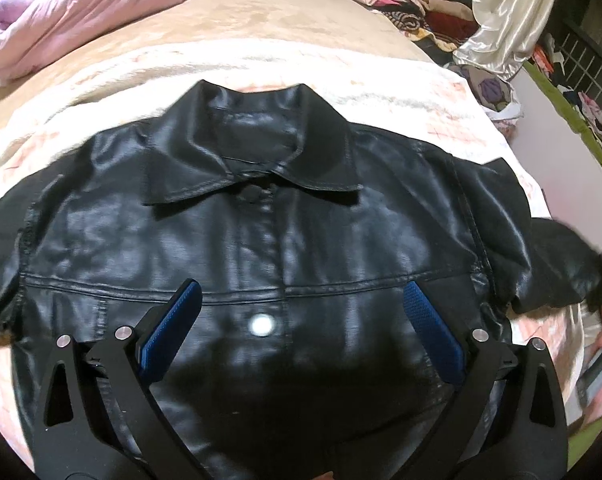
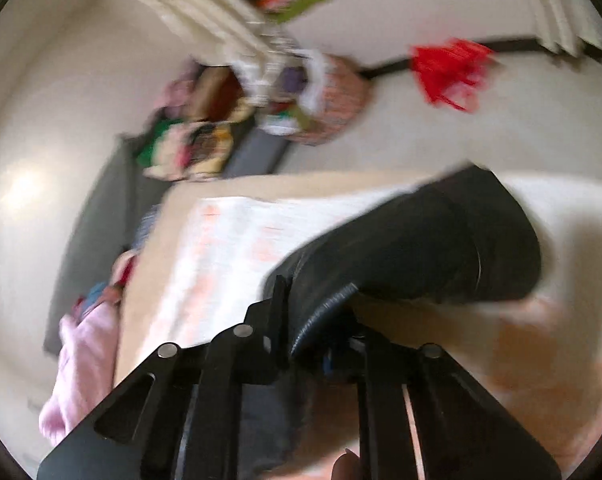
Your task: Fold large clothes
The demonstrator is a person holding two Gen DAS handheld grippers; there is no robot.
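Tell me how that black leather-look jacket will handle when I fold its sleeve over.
The jacket looks glossy, so probably slick against the fingers. The sleeve in the right gripper keeps a rounded tube, so likely stiffish. It may spring back rather than crease flat.

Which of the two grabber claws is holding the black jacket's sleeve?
The right gripper: it is shut on the jacket's sleeve. The left gripper is wide open, its blue pads gripping nothing.
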